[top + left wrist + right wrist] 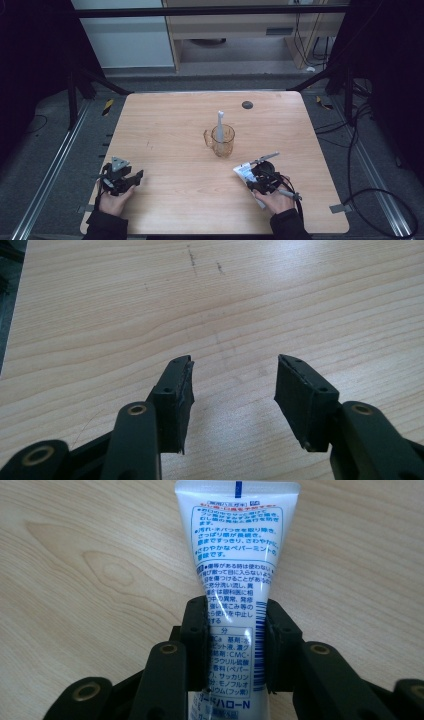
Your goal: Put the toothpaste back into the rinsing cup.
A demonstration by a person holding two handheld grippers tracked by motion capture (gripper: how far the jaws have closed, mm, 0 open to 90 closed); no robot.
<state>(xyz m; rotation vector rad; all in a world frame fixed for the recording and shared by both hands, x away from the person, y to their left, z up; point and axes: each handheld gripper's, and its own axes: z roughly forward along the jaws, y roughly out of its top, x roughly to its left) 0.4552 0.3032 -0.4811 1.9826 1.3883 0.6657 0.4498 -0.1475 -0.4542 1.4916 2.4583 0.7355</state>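
A white toothpaste tube (235, 555) with blue print lies between the jaws of my right gripper (236, 615), which is shut on its middle. In the high view that gripper (256, 176) sits at the table's front right with the tube (243, 171) sticking out toward the left. A clear amber cup (222, 140) with a handle stands at the table's centre, and a white toothbrush (220, 125) stands upright in it. My left gripper (131, 179) rests at the front left, open, with bare wood between its jaws; in the left gripper view it (234, 365) is low over the table.
The wooden table (170, 125) has a dark round hole cover (247, 105) near its far edge. Cables (370, 150) trail over the floor to the right. Metal rails run along both sides of the table.
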